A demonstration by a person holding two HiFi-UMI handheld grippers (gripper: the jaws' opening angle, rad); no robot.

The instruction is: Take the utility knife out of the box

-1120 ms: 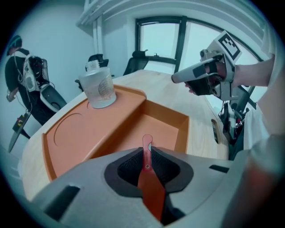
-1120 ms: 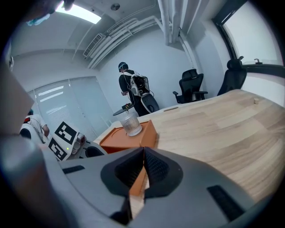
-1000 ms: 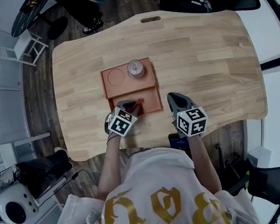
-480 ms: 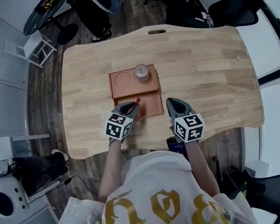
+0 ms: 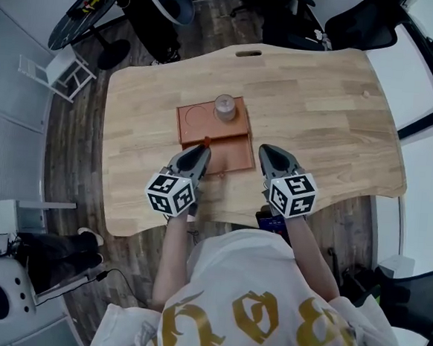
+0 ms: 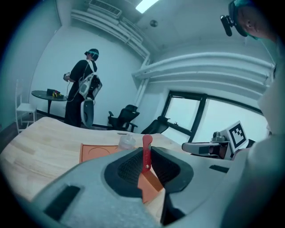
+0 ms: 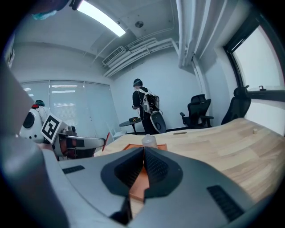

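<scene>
The orange box (image 5: 237, 154) lies on the wooden table (image 5: 319, 102); it also shows in the left gripper view (image 6: 95, 152). My left gripper (image 5: 202, 152) hangs above the box's near compartment, shut on a slim red utility knife (image 5: 206, 141). In the left gripper view the knife (image 6: 146, 144) stands upright, pinched between the pads of the left gripper (image 6: 146, 156). My right gripper (image 5: 266, 153) hovers just right of the box with its jaws closed together and nothing between them (image 7: 144, 152). From the right gripper view the left gripper (image 7: 89, 143) shows at the left.
A small clear bottle (image 5: 225, 107) stands in the box's far right recess, beside a round recess. Office chairs, a small round table and a standing person (image 6: 84, 91) are beyond the table's far edge. The near table edge runs under my hands.
Both grippers have risen. The left one has lifted the red knife up out of the box's near compartment and rolled, so the knife now stands upright.
</scene>
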